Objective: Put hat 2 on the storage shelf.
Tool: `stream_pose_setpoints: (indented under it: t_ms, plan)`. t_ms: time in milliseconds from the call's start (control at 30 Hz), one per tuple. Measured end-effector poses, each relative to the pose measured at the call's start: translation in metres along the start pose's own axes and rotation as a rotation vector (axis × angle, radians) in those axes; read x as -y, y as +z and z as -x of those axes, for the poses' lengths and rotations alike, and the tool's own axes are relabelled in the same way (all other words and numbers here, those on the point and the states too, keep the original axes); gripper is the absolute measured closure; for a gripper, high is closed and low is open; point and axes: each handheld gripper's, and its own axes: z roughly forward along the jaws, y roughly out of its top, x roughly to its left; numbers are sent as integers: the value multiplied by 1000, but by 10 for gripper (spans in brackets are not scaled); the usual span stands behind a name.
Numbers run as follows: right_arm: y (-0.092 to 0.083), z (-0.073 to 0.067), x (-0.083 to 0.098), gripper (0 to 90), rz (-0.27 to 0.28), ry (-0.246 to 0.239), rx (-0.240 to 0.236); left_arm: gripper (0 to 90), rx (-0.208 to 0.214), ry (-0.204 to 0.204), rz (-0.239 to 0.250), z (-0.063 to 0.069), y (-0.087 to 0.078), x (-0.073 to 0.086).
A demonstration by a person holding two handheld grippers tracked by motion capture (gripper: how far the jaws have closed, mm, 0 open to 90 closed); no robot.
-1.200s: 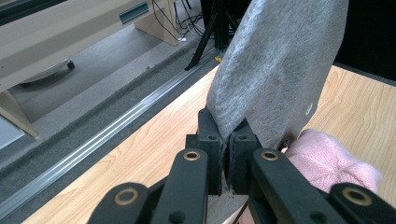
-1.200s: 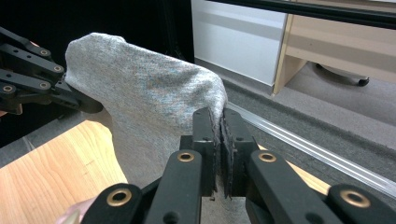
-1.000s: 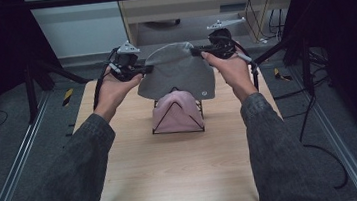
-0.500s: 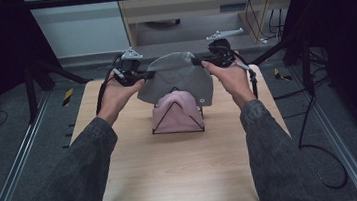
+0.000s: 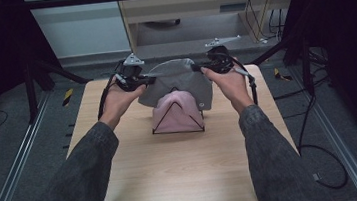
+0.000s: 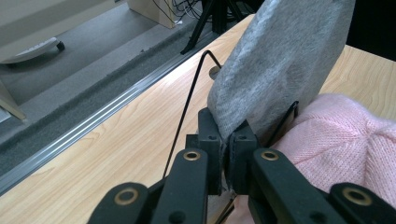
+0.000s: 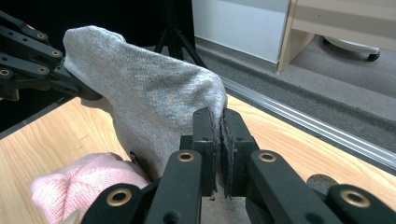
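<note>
Both grippers [image 5: 146, 79] [image 5: 198, 68] pinch a soft grey knit hat [image 5: 177, 83], stretched above a pink hat [image 5: 175, 111].

This looks like a lab or recording studio. A bare wooden table [image 5: 175, 181] stands on grey carpet [image 5: 14, 133] between metal floor rails [image 5: 6, 199], with black stands [image 5: 33, 80], loose cables [image 5: 324, 165] and plain cabinets [image 5: 207, 7] behind.
</note>
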Motion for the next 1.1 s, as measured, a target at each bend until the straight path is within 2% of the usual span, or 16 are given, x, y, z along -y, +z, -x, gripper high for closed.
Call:
stream_pose_setpoints:
  t_ms: [333, 800, 933, 1100]
  plan:
    - [1, -6, 5, 859, -11, -19, 6, 870, -9, -7, -7, 1, 0, 7]
    - [11, -14, 12, 857, -71, -52, 23, 868, -20, -12, -45, 1, 11, 26]
    - [16, -16, 19, 857, -93, -54, 25, 868, -17, -30, -59, 1, 16, 36]
    - [20, -15, 27, 856, -101, -38, 21, 868, -17, -29, -81, 0, 20, 42]
